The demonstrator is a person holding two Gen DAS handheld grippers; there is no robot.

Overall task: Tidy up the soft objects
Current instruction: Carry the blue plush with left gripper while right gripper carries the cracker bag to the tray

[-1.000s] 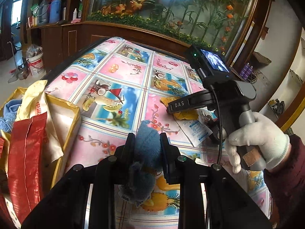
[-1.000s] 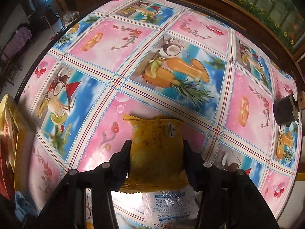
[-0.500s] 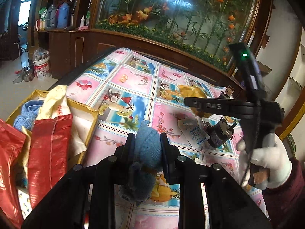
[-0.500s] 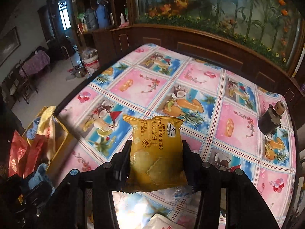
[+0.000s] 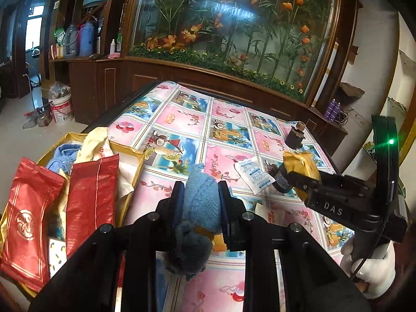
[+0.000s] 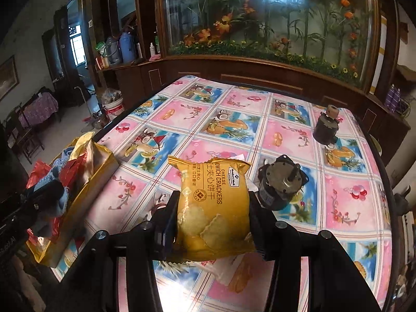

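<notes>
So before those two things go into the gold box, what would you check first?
1. Left gripper shut on the blue cloth: ok.
2. Right gripper shut on the cracker packet: ok.
3. Both items lifted off the table: ok.
4. Room in the gold box: not ok, red packets and cloths already fill it.
5. Hard motors left on the table: ok.
6. Packet contents unbroken: cannot tell.

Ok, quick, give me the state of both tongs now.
Left tongs: closed on the blue cloth.
Right tongs: closed on the yellow cracker packet.
</notes>
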